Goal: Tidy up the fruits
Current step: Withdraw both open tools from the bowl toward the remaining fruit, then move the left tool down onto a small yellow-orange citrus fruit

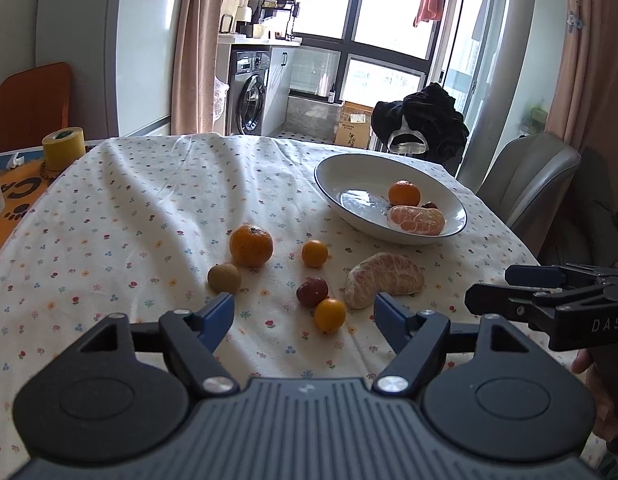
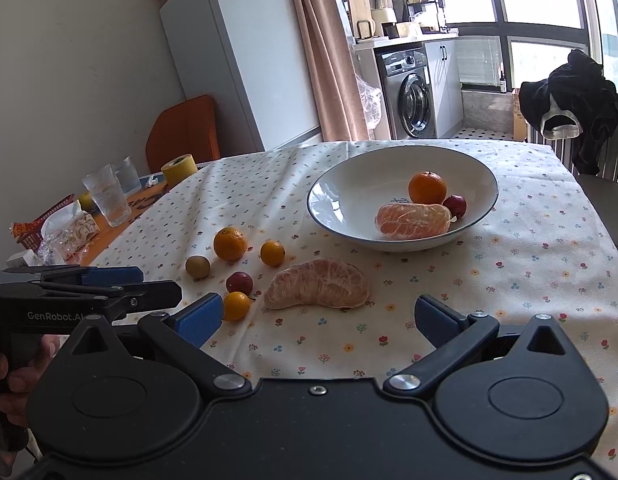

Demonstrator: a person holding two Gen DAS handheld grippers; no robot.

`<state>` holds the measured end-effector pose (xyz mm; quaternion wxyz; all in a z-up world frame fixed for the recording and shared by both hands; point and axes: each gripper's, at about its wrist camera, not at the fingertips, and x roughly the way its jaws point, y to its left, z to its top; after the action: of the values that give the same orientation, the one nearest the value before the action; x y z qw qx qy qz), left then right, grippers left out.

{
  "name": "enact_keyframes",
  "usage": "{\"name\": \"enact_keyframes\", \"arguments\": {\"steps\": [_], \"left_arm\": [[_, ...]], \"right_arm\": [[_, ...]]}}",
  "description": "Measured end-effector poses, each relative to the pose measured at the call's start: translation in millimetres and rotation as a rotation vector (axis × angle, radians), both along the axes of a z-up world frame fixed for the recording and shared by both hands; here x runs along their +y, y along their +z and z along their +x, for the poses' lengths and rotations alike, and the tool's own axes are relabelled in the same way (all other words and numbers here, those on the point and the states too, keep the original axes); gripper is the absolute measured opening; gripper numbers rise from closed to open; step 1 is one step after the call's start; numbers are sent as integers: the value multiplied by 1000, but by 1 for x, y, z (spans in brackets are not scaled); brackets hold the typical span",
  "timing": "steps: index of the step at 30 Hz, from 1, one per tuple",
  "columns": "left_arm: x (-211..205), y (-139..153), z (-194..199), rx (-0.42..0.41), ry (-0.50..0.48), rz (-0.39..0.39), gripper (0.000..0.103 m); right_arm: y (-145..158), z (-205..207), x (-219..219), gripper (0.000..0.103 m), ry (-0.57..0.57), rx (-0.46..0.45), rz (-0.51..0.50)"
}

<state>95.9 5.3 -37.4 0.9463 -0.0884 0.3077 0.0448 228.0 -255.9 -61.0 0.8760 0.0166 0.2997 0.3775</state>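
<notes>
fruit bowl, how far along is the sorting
Done: the bowl holds a mandarin, a peeled segment and a red fruit. In hand: nothing; left gripper and right gripper are open. Left: six fruits on the tablecloth, including the large peeled segment.

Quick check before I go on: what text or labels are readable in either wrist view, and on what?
"GenRobot.AI", last letter partly hidden: side of the left gripper.
"DAS", cut off at the frame edge: right gripper.
Print on the cardboard box: too small to read.
Large letters on the orange mat: partly hidden, unreadable.
</notes>
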Motion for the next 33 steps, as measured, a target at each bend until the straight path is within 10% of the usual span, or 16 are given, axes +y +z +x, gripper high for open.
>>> {"name": "enact_keyframes", "arguments": {"steps": [20, 23, 33], "left_arm": [[-3, -37, 45, 78, -59, -82, 45], [-2, -42, 48, 77, -49, -76, 21], [16, -38, 42, 70, -16, -102, 21]], "right_arm": [[-24, 18, 22, 103, 15, 19, -59], [-27, 21, 27, 103, 16, 28, -74], [-34, 32, 53, 103, -6, 14, -122]]}}
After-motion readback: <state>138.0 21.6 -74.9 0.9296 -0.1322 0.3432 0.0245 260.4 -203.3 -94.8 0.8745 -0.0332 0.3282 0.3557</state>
